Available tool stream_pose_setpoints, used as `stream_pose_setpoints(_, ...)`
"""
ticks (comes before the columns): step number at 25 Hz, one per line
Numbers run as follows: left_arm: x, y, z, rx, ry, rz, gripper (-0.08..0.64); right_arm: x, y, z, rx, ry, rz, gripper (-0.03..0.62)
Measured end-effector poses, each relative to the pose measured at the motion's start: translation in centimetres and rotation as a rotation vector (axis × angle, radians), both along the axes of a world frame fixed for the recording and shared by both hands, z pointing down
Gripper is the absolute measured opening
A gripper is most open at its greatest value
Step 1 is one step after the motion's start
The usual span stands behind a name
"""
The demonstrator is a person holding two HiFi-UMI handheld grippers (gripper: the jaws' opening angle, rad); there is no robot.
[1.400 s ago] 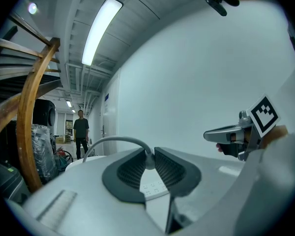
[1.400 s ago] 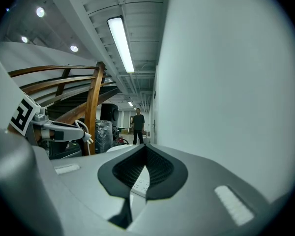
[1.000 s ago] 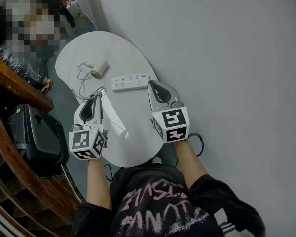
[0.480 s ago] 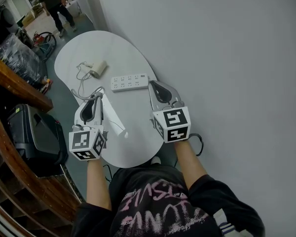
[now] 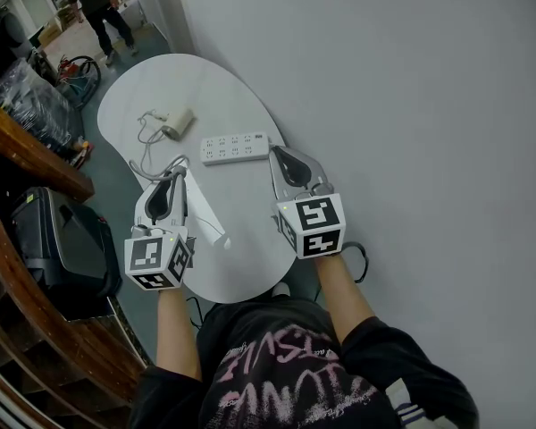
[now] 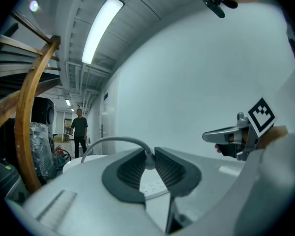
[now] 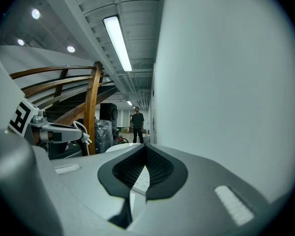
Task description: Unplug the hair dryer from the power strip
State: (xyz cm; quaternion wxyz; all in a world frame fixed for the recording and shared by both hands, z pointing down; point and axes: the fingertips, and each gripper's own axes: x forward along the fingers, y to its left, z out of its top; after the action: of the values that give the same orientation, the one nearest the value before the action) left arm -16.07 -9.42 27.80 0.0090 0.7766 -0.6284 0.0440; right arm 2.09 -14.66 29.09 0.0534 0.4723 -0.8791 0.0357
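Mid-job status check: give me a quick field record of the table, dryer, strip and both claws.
table: white, oval
power strip: flat on the table, no plug visible in it
hair dryer: lying beyond the strip, to its left
cord: grey, ends in the left claw
left claw: shut on cord
right claw: shut, empty

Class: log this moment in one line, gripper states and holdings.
left gripper shut on cord | right gripper shut, empty | power strip and hair dryer on table

Head view steeply down — gripper views level, low — sharing power strip [image 5: 237,147].
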Motion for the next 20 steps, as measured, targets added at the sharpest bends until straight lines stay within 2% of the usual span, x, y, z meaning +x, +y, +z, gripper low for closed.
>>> stream_pose_setpoints(20,-0.19,0.27,0.18,0.0,-0.011,0.007,0.074,-0.49,0.34,0.05,0.0,0.001,-0.004,0.018)
